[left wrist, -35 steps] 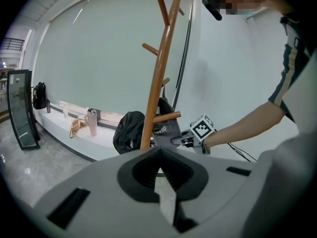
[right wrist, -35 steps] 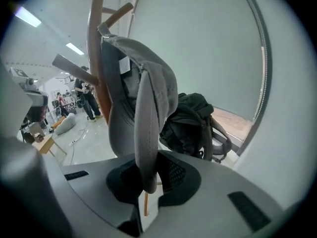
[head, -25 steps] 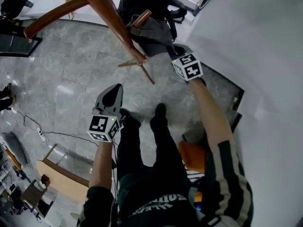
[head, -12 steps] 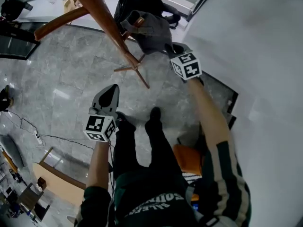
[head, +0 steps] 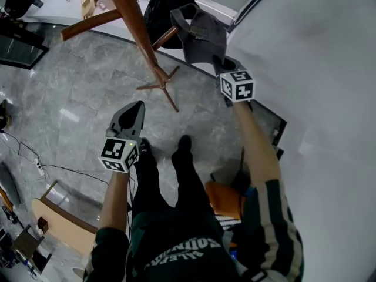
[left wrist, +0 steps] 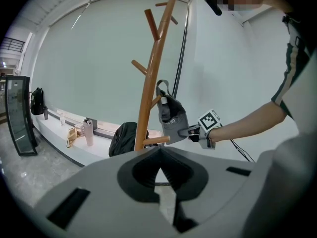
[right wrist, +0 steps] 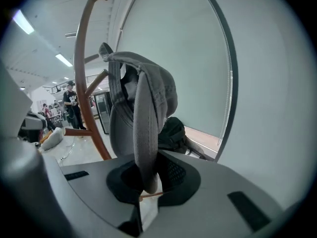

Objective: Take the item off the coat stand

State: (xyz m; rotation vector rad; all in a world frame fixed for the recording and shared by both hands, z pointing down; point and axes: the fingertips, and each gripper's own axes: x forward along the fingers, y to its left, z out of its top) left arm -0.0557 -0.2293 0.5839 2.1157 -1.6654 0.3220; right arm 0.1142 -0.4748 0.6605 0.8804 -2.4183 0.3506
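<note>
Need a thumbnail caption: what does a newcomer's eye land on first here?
First the grey cap, pinched by its brim in the right claw and hanging close by a peg of the tall wooden stand. Next the left claw, shut and empty, held out to the stand's left in the head view. Behind the stand, a black backpack sits on the ledge.

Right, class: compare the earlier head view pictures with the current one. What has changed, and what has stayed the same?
The right gripper, shut on the brim of the grey cap, has risen and drawn the cap up towards the tip of its peg; whether it has cleared the peg is unclear. The left gripper stays shut and empty, and the coat stand has not moved.
</note>
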